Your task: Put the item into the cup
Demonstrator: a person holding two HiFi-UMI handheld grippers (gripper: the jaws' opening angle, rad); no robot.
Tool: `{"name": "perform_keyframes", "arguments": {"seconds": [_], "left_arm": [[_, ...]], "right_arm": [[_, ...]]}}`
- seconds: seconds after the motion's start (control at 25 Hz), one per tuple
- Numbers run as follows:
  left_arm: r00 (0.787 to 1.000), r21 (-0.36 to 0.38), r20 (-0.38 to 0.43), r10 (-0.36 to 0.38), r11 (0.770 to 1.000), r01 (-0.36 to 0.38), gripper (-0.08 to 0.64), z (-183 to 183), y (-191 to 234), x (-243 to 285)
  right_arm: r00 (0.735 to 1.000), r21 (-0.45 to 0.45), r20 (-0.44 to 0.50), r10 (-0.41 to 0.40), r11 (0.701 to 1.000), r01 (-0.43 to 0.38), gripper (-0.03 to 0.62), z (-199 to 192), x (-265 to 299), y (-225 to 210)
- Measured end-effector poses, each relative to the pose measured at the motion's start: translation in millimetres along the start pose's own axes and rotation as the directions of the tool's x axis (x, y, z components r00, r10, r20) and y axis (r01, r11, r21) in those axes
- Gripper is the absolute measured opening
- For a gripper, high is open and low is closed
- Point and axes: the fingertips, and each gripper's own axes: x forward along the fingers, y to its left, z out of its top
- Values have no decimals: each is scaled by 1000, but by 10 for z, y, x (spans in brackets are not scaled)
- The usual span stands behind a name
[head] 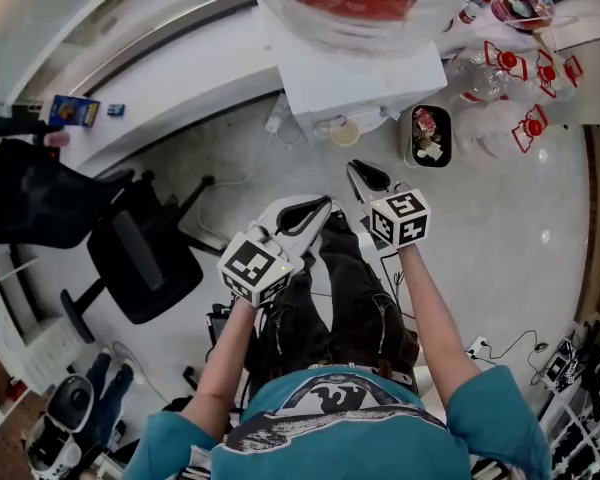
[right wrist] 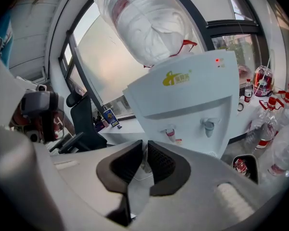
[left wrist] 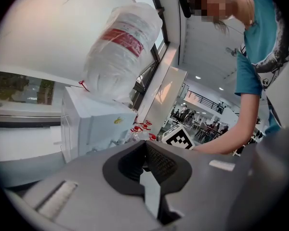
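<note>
The pale round cup (head: pixel 345 131) sits at the foot of the water dispenser (head: pixel 365 83), under its taps; we cannot tell which thing is the item. We hold nothing. The left gripper (head: pixel 321 208) has its fingers pressed together at the tips, and the right gripper (head: pixel 357 170) has its fingers drawn almost together, with only a thin slit between them. Both hover above the floor (head: pixel 500 238), short of the dispenser. A black bin (head: pixel 430 136) stands just beside it.
</note>
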Motion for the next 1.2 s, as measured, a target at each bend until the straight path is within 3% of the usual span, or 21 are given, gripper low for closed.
{"name": "perform_keyframes", "arguments": {"seconds": [0.4,0.68,0.96,1.2], "left_arm": [[997,90,-68,30,996,-24,-2,-320,350,246],[995,82,-86,58,995,-51,-2,-486,509,283],[991,71,-107,75,995,-68,-2,-666,570,307],[992,46,-108,72,997,-68,-2,-749,540,323]], "right_arm": [[997,26,-23,-80,996,80,29,-333,526,-620],[993,8,-46,-105,994,105,29,-505,794,-889],[990,-54,-60,-127,991,124,29,-524,1030,-1099],[987,-164,-95,-129,980,113,29,-518,1223,-1162]]}}
